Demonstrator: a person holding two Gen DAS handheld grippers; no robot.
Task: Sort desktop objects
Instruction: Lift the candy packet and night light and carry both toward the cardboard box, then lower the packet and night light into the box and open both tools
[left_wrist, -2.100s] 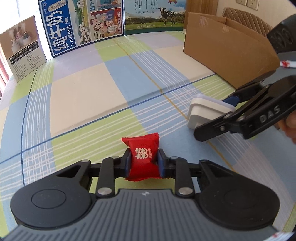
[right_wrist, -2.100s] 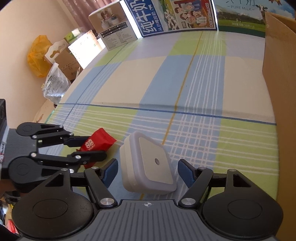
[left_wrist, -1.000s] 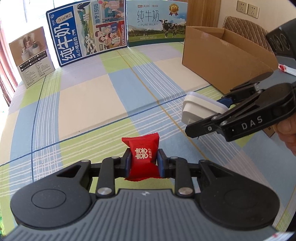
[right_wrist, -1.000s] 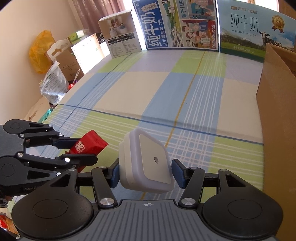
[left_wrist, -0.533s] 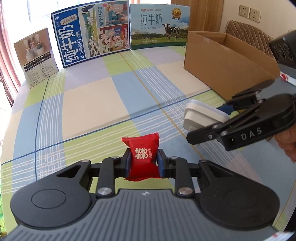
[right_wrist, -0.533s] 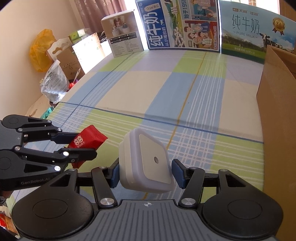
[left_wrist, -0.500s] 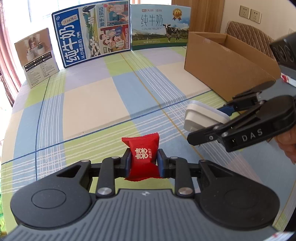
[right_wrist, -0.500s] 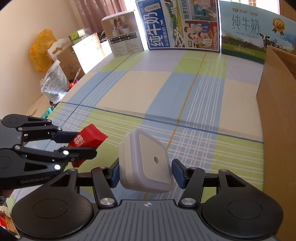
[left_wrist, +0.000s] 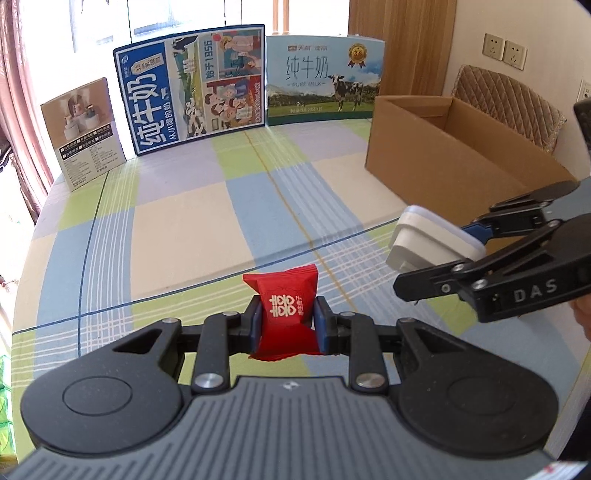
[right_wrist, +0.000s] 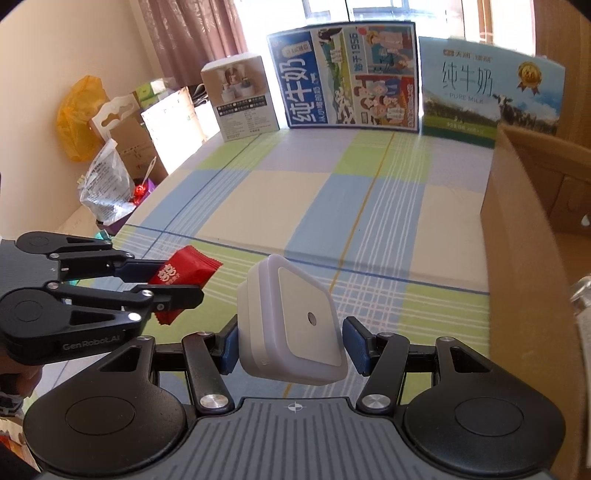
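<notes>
My left gripper (left_wrist: 287, 322) is shut on a red candy packet (left_wrist: 286, 310) with white characters and holds it above the checked tablecloth. The packet also shows in the right wrist view (right_wrist: 184, 271), held by the left gripper (right_wrist: 173, 282). My right gripper (right_wrist: 293, 343) is shut on a white square night-light plug (right_wrist: 295, 321) and holds it in the air. In the left wrist view the plug (left_wrist: 428, 242) sits at the right, in the right gripper (left_wrist: 436, 254). An open cardboard box (left_wrist: 454, 147) stands at the right side of the table.
Two milk cartons (left_wrist: 195, 88) (left_wrist: 323, 79) and a small white product box (left_wrist: 86, 133) stand along the table's far edge. The cardboard box wall (right_wrist: 524, 258) is close on the right of the right gripper. Bags and cartons (right_wrist: 107, 147) lie on the floor beyond the left edge.
Both grippers have risen higher above the table with their objects held. The right gripper closed on the plug about two seconds ago and lifted it.
</notes>
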